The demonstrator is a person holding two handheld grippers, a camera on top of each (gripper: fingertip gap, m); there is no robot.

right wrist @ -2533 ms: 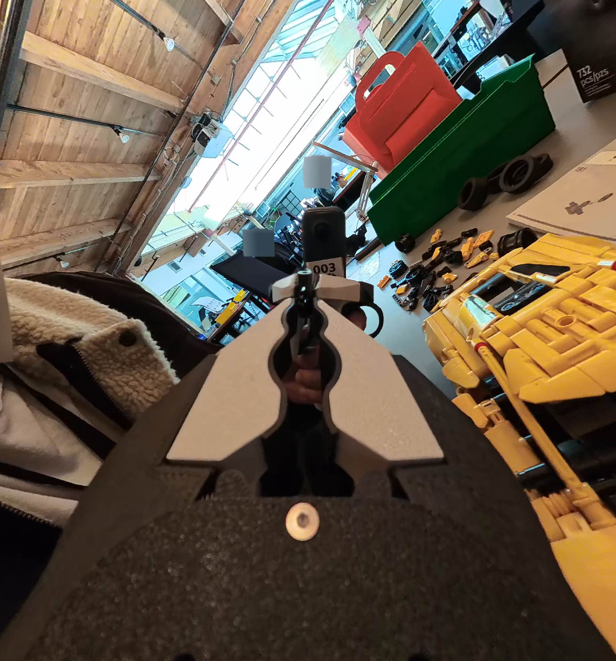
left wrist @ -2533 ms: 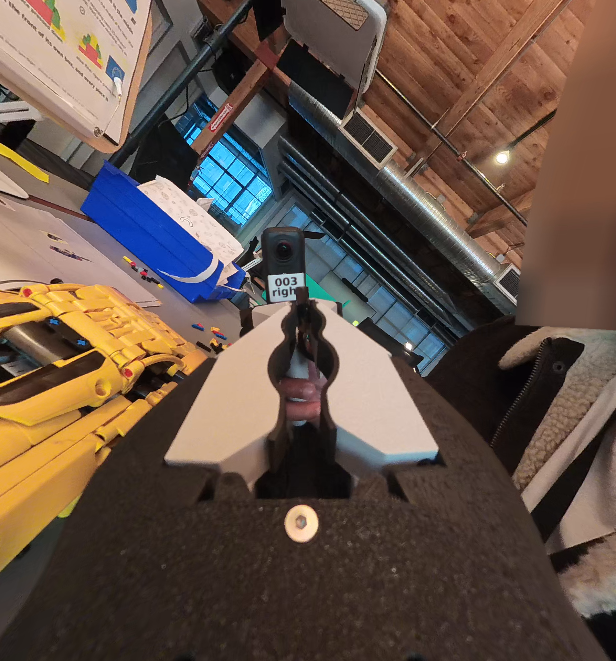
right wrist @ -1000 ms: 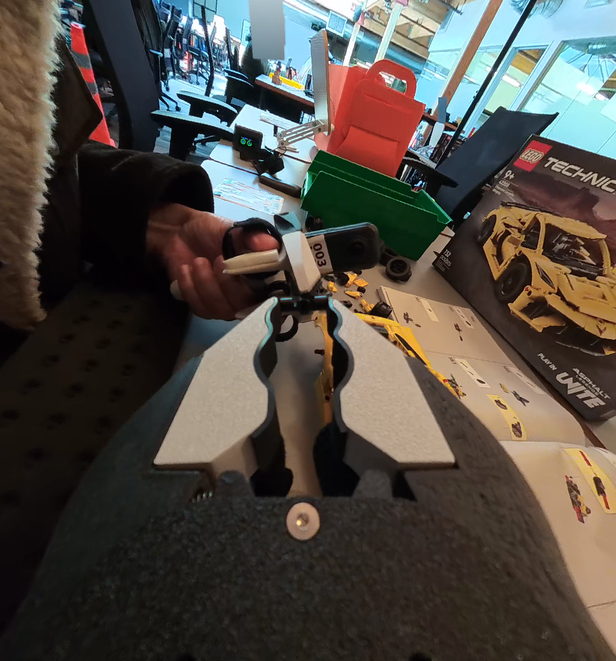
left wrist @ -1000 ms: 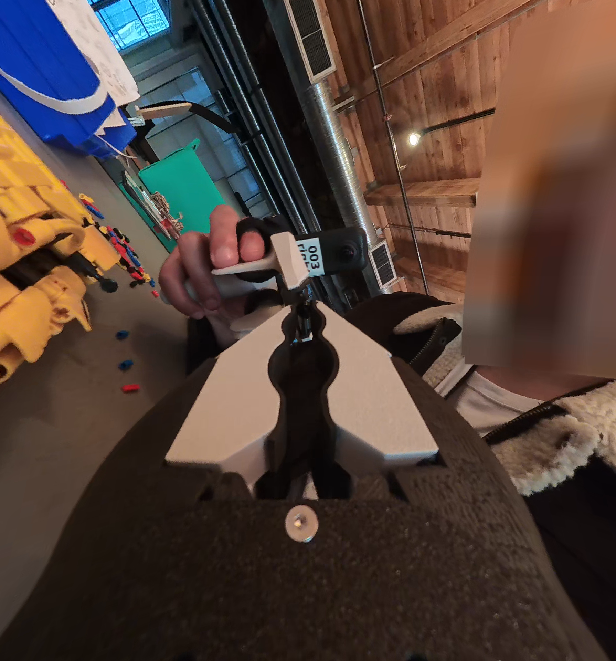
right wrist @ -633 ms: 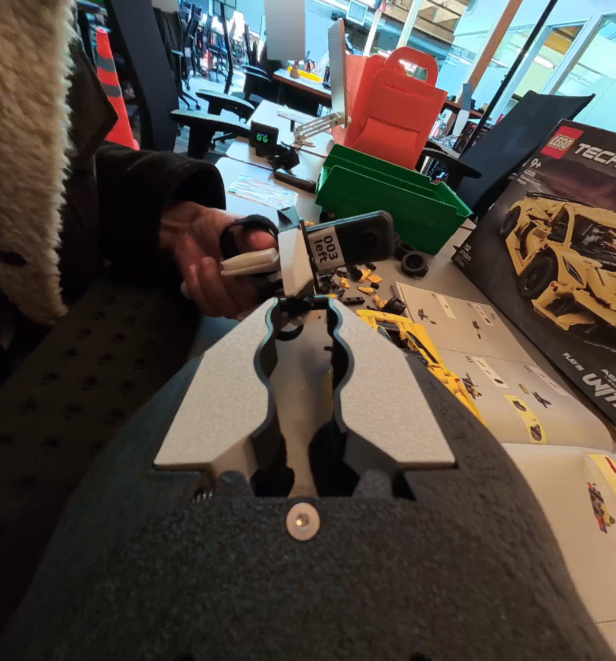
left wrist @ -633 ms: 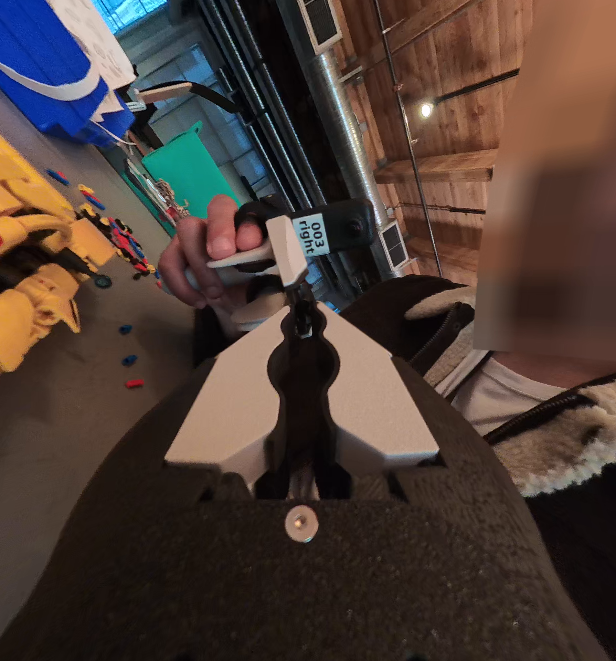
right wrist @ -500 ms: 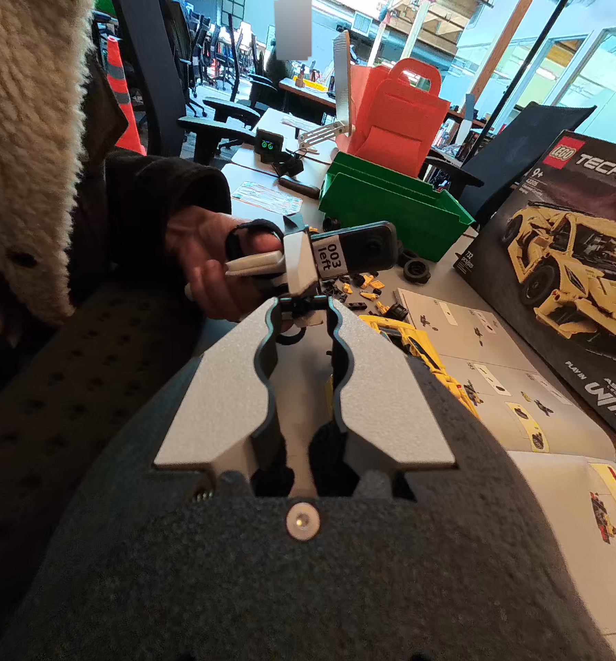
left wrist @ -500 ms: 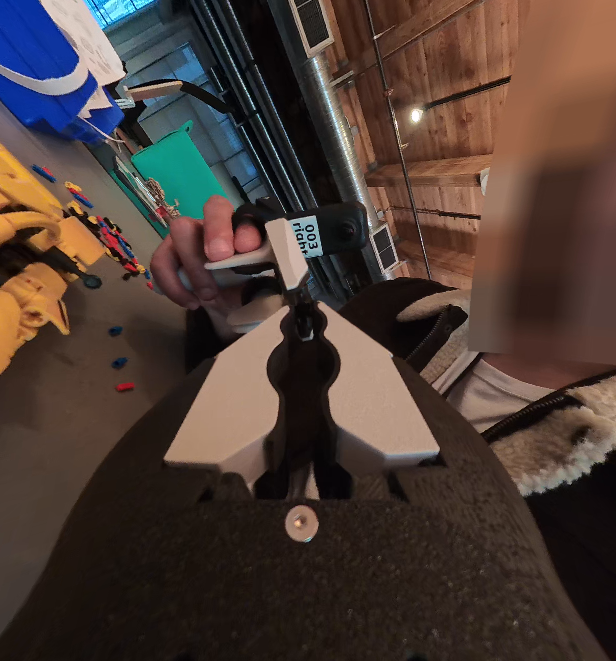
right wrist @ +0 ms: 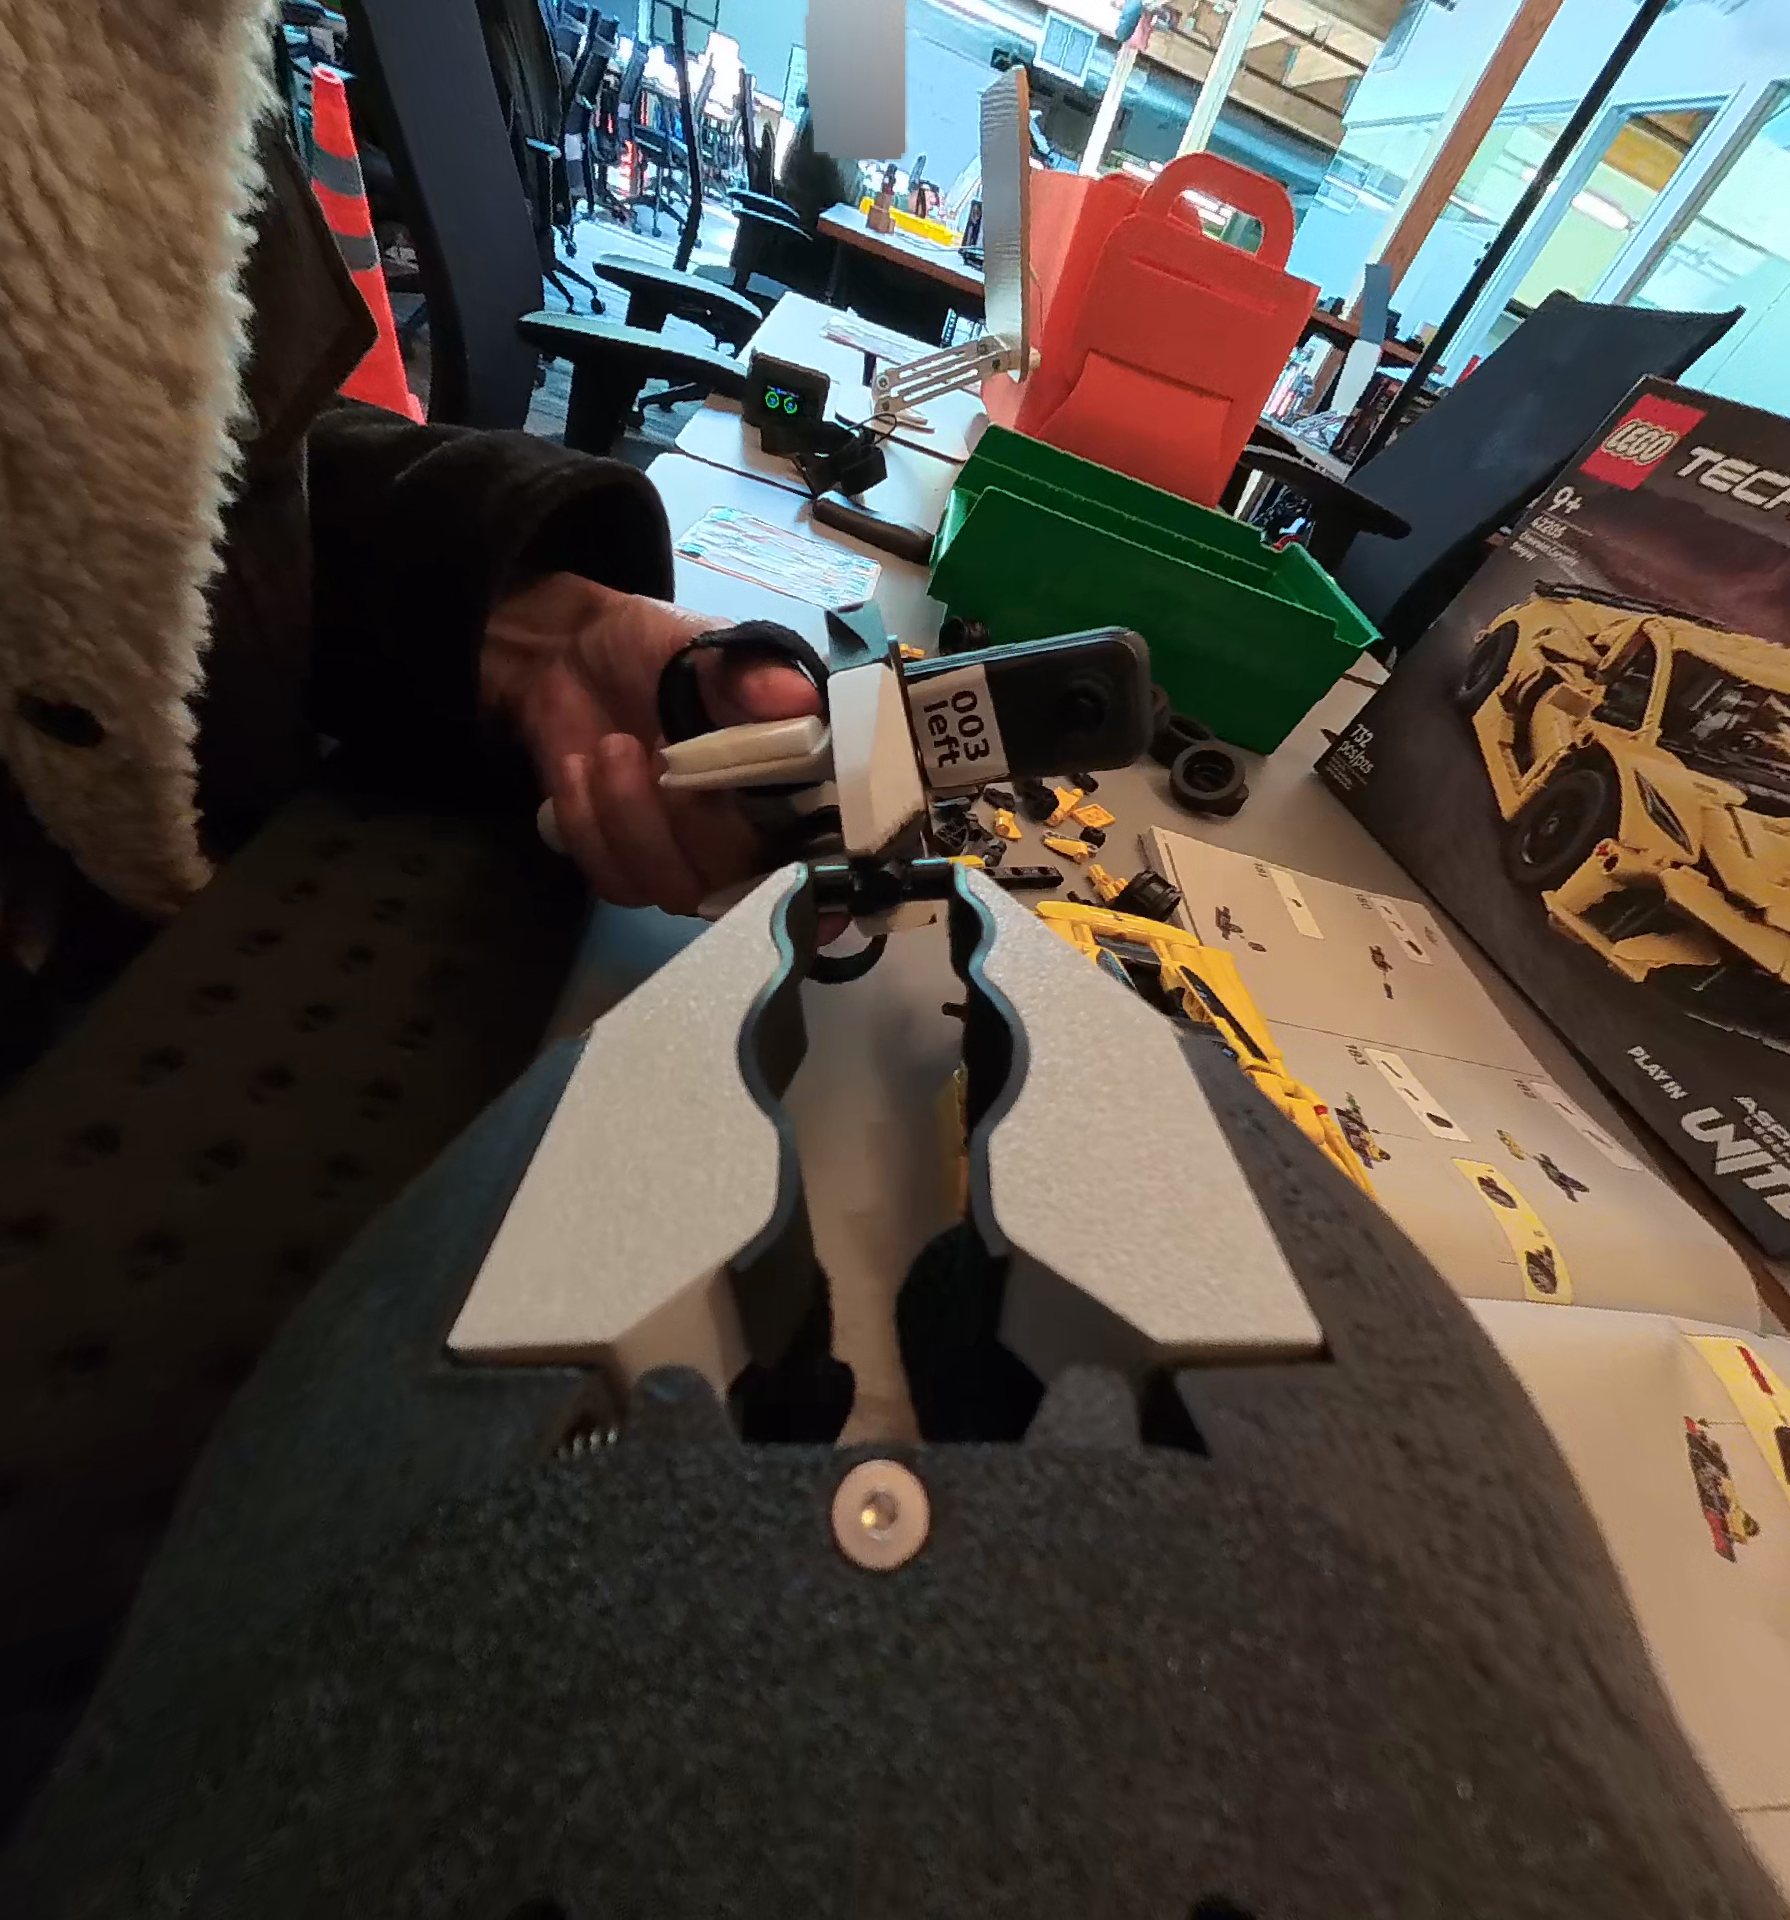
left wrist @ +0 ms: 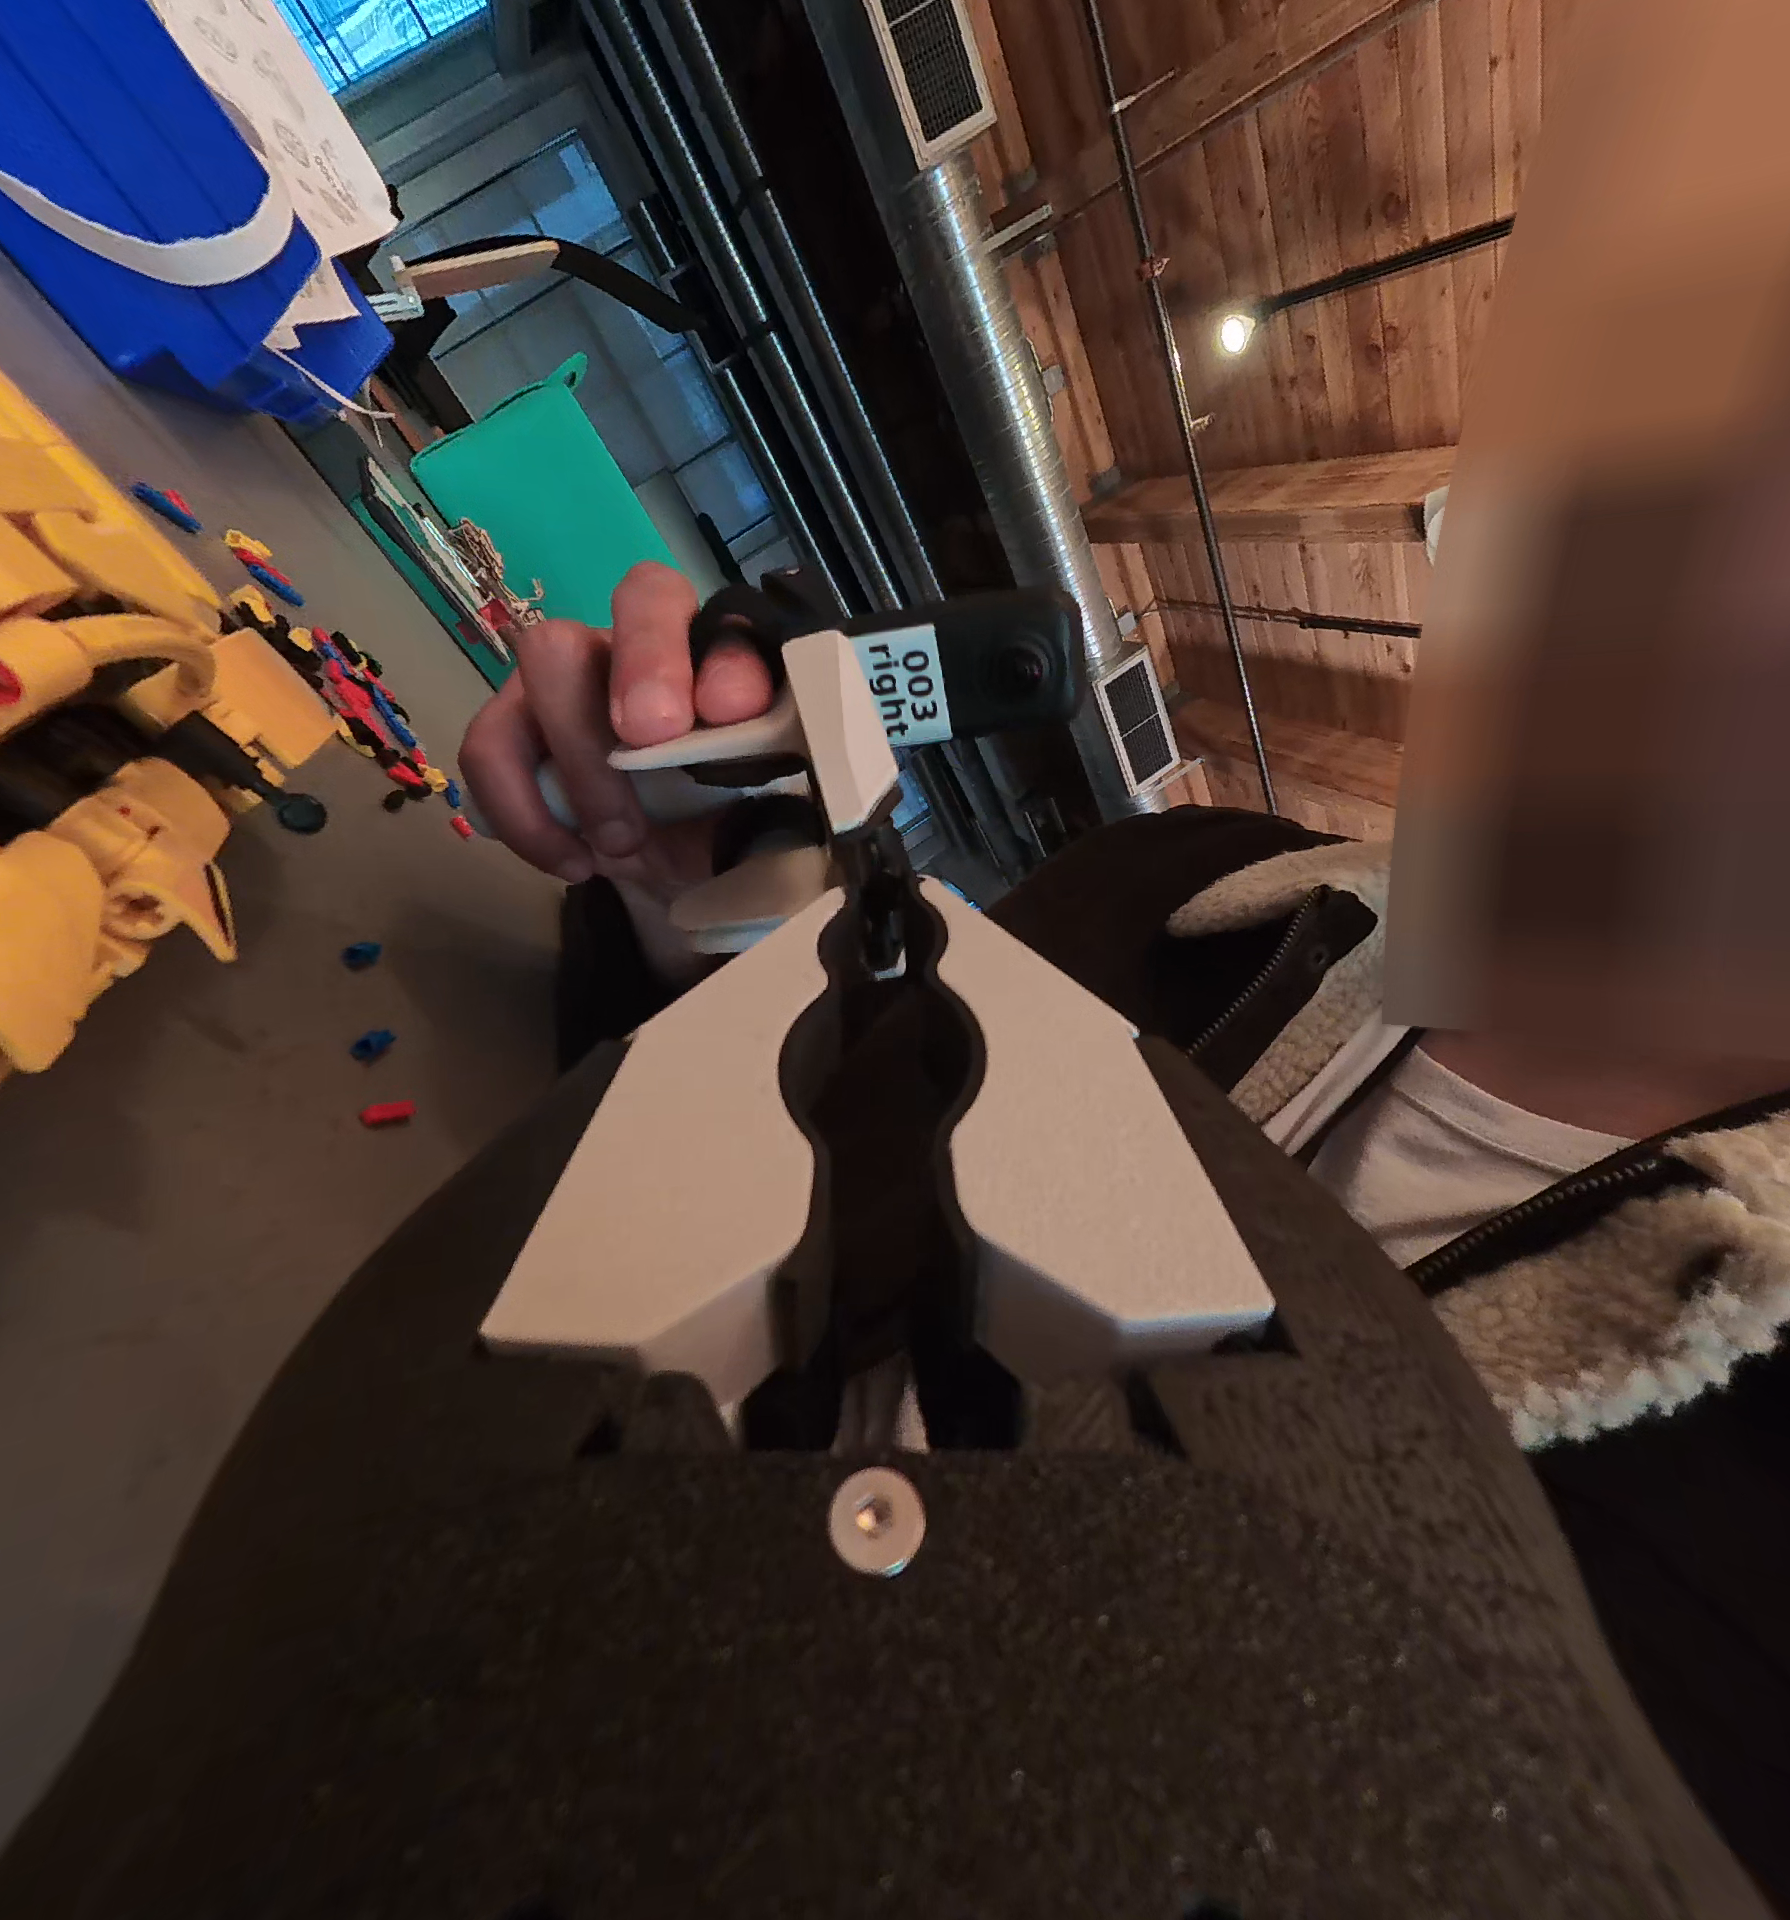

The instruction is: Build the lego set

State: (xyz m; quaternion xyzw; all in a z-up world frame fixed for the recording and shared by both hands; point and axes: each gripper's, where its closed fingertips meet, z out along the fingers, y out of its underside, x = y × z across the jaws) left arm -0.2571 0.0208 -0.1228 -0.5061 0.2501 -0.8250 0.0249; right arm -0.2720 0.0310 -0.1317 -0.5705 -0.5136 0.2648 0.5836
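My left gripper [left wrist: 883, 925] is shut on a small black lego piece [left wrist: 878, 914] at its fingertips. My right gripper [right wrist: 878, 885] is shut on a small black pin-like piece [right wrist: 875, 885] held crosswise between its tips. The two grippers meet tip to tip above the table edge, each in a hand. I cannot tell if it is one piece or two joined. The right gripper's body shows in the left wrist view [left wrist: 849, 717], the left one's in the right wrist view [right wrist: 870, 748]. The yellow lego car [left wrist: 70, 831] stands at the left, also in the right wrist view [right wrist: 1161, 956].
Loose small pieces [left wrist: 371, 707] lie on the grey table, with more pieces [right wrist: 1036, 821] and black tyres [right wrist: 1208, 779] near a green bin [right wrist: 1130, 592]. The set's box [right wrist: 1649, 779] and instruction sheets [right wrist: 1390, 1039] lie on the right. A blue bin [left wrist: 122, 249] stands far left. A person's jacket is close behind. The tips of both grippers are at nearly the same place.
Both grippers have swung from pointing up at the ceiling to facing each other near the table edge. In the last second they stay tip to tip, shifting only slightly.
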